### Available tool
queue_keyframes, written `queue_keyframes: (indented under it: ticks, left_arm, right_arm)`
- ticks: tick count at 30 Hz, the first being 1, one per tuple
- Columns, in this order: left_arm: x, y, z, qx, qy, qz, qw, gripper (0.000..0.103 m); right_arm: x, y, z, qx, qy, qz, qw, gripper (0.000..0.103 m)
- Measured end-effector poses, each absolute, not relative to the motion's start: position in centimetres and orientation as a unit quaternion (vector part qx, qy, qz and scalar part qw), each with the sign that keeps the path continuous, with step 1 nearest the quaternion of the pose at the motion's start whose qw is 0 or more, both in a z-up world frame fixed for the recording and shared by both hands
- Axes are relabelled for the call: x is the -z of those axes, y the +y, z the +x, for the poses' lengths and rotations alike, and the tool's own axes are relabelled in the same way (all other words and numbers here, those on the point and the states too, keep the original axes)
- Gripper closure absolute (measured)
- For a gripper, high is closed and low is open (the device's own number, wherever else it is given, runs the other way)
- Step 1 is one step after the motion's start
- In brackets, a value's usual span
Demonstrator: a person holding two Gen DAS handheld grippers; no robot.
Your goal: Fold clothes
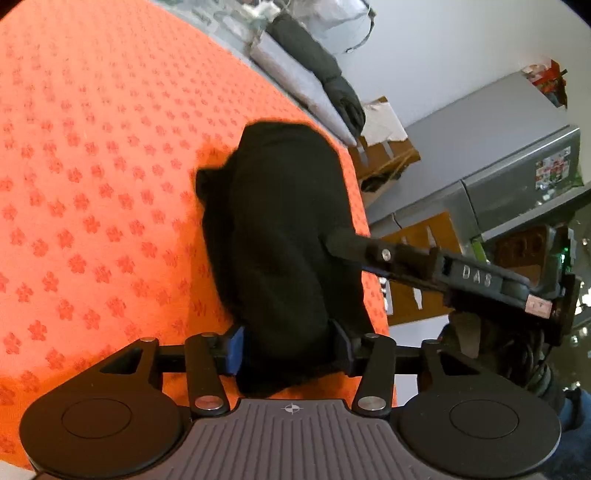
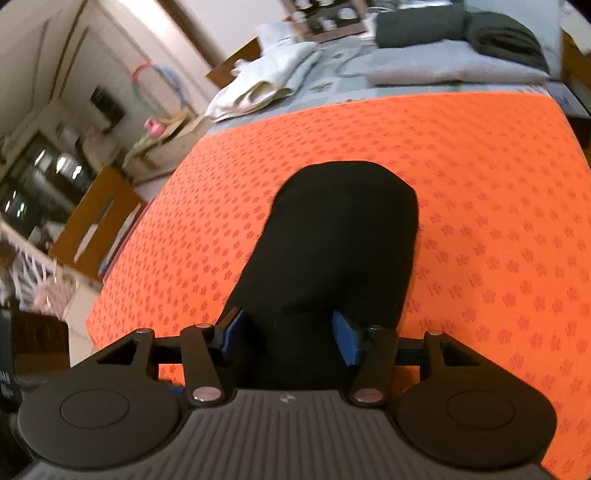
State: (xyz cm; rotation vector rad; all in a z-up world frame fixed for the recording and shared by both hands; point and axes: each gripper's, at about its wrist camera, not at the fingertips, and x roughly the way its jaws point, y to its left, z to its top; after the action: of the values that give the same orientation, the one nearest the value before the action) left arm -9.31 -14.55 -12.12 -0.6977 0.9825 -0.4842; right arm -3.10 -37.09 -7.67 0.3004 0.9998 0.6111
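Observation:
A black garment [image 1: 277, 229] lies bunched on the orange patterned cloth [image 1: 92, 166]. My left gripper [image 1: 290, 341] straddles its near end, blue-padded fingers [image 1: 236, 349] wide apart with the fabric between them. My right gripper comes in from the right in the left wrist view, its finger [image 1: 354, 245] touching the garment's right edge. In the right wrist view the garment [image 2: 340, 236] stretches away over the orange cloth [image 2: 498, 221], and my right gripper [image 2: 291, 338] has its jaws wide apart around the near end; the pads do not visibly pinch it.
Beyond the orange cloth lie grey bedding [image 2: 443, 66], a dark folded garment [image 2: 498, 33] and white cloths [image 2: 266, 85]. Wooden furniture [image 2: 96, 221] stands left of the bed. A grey fridge [image 1: 517, 177] and cardboard box [image 1: 388, 155] stand off the bed's edge.

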Motion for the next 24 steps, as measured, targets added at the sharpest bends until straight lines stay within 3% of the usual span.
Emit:
queue_keyframes:
  ticks: [4, 9, 19, 24]
  left_arm:
    - [9.5, -13.0, -8.7, 0.244, 0.429, -0.299, 0.816, 0.031]
    - [7.3, -10.8, -4.5, 0.278, 0.397, -0.253, 0.837, 0.022]
    - [7.5, -12.0, 8.1, 0.357, 0.400, -0.164, 0.828, 0.020]
    - [10.1, -14.5, 11.8, 0.379, 0.441, -0.178, 0.794, 0.020]
  right_arm:
    - [6.1, -37.8, -3.6, -0.288, 0.464, 0.133, 0.827, 0.036]
    - [4.7, -39.7, -5.7, -0.258, 0.456, 0.146, 0.839, 0.033]
    - [6.6, -41.9, -14.0, -0.102, 0.450, 0.319, 0.828, 0.026]
    - [8.4, -40.9, -16.3, -0.063, 0.433, 0.407, 0.802, 0.024]
